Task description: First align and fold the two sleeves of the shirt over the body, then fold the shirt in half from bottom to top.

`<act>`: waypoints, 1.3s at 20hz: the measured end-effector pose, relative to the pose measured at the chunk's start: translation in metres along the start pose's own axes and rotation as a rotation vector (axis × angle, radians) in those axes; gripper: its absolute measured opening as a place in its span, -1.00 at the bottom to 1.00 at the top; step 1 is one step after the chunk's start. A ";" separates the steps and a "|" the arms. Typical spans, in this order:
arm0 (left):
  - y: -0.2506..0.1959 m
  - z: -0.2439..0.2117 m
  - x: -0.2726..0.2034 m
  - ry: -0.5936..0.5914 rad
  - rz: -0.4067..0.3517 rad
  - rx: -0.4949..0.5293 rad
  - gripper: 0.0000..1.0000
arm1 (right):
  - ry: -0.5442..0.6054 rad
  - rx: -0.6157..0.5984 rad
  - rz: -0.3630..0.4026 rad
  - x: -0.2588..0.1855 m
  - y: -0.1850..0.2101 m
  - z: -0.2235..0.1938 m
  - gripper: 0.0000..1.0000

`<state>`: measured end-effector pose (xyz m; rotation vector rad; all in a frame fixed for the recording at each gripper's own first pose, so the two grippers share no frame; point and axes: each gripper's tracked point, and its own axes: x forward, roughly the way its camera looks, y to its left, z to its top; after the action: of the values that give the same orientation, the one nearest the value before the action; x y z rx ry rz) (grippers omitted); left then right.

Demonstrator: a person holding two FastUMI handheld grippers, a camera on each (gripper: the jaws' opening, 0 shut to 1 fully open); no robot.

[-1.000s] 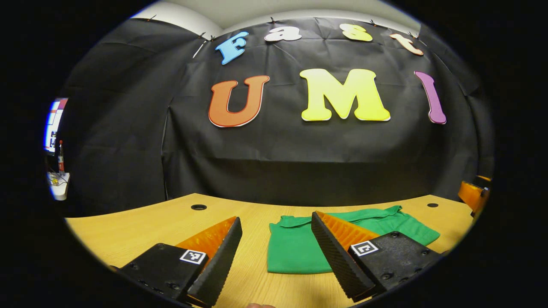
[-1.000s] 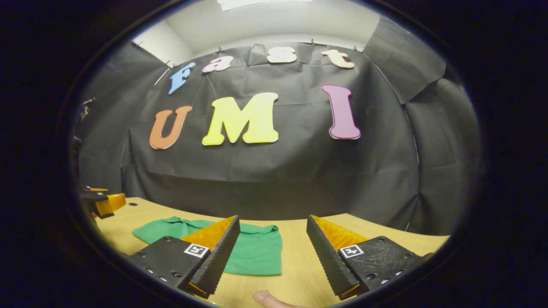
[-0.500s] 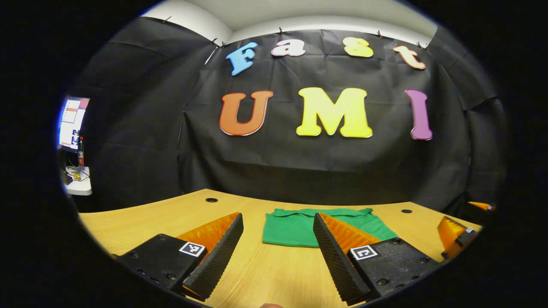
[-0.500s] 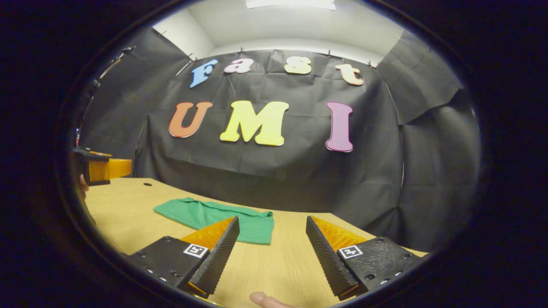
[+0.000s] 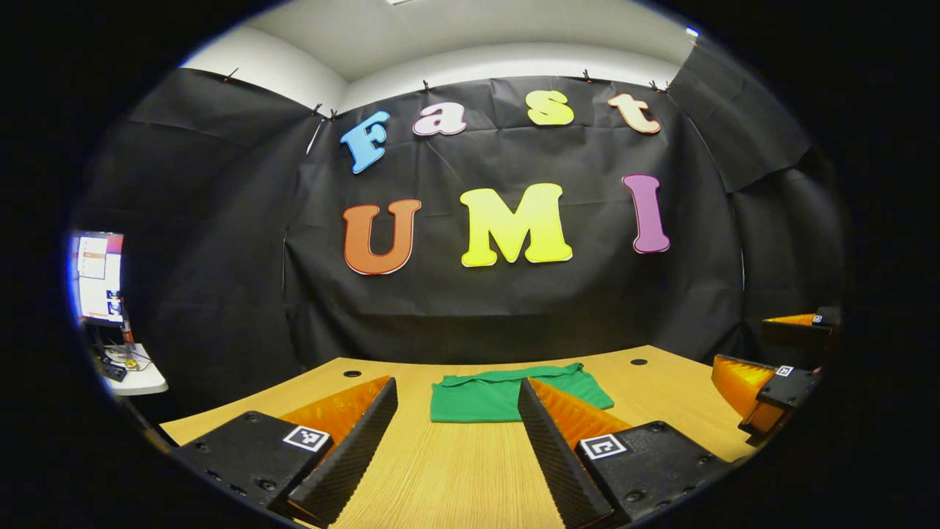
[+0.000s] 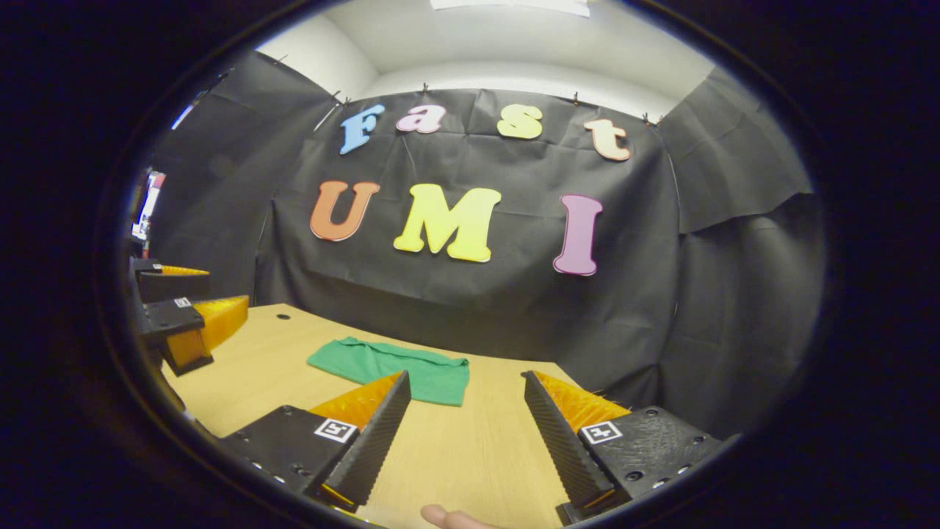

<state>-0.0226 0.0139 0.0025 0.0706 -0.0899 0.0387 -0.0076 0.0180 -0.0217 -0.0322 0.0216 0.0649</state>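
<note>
A green shirt (image 5: 485,395) lies folded into a compact rectangle on the wooden table (image 5: 455,477), well ahead of my left gripper (image 5: 457,385), which stands open and holds nothing. In the right gripper view the same shirt (image 6: 389,365) lies flat, ahead and left of my right gripper (image 6: 465,378), whose fingers are spread wide with nothing between them. At the right edge of the left gripper view is the right gripper (image 5: 764,367), open. At the left edge of the right gripper view is the left gripper (image 6: 194,301), open too.
The table has small round cable holes (image 5: 352,373) (image 5: 638,361) near its back edge, by the black cloth wall. A monitor and small side shelf (image 5: 99,279) stand off to the far left. A fingertip (image 6: 444,516) shows at the bottom of the right gripper view.
Both grippers have drawn back and risen away from the shirt, which now looks smaller and farther off. The shirt itself has not moved. Both grippers stay open.
</note>
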 end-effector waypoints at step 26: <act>-0.013 0.013 -0.015 -0.042 -0.060 -0.062 1.00 | 0.024 0.013 0.006 -0.029 0.018 -0.010 0.90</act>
<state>-0.0380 -0.0002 0.0129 0.0126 -0.1310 -0.0253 -0.0378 0.0334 -0.0311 -0.0198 0.0457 0.0702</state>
